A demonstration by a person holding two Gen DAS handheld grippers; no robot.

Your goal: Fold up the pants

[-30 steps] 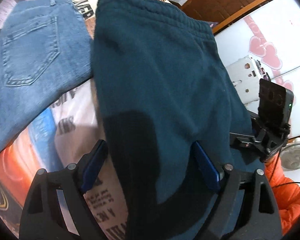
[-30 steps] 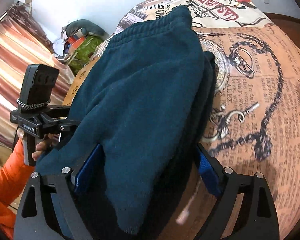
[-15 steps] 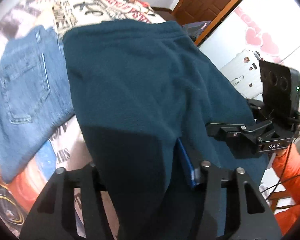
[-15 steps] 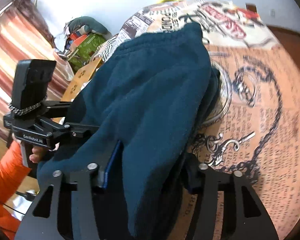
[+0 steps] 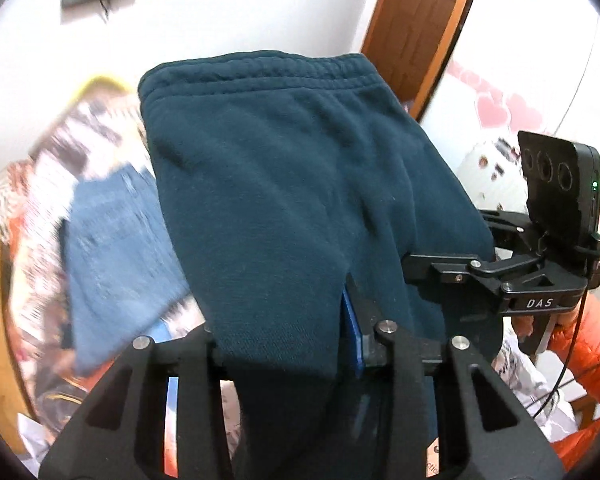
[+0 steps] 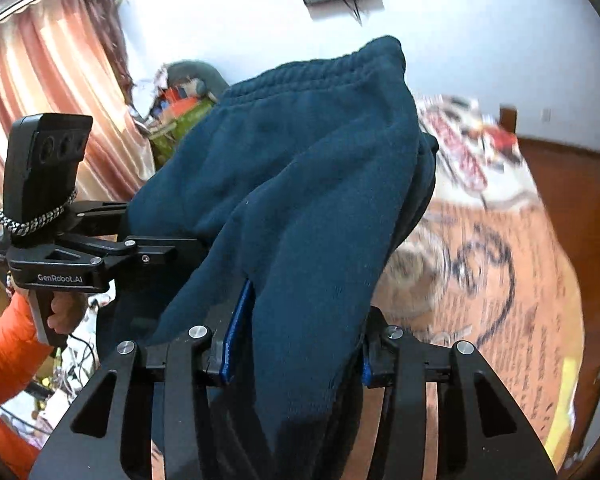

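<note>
The dark teal sweatpants (image 5: 292, 184) are folded double and lifted off the bed, their elastic waistband (image 5: 260, 72) at the far end. My left gripper (image 5: 284, 336) has its jaws closing, the pads pressing a bunched fold at the near edge; one blue pad (image 5: 350, 332) shows beside the cloth. In the right wrist view the same sweatpants (image 6: 300, 184) drape over my right gripper (image 6: 300, 340), whose jaws are closing with thick fabric pinched between the blue pads (image 6: 236, 332). Both grippers hold the near edge side by side.
Folded blue jeans (image 5: 112, 248) lie on the printed bedspread (image 6: 500, 280) to the left. A person's orange sleeve (image 5: 580, 340) is at the near edge. A striped curtain (image 6: 40, 100), a pile of clutter (image 6: 180, 100) and a wooden door (image 5: 412, 20) ring the bed.
Both grippers went from open around the pants' near edge to clamped on it. They rose, lifting the pants off the bed, and both views tilted up toward the wall.
</note>
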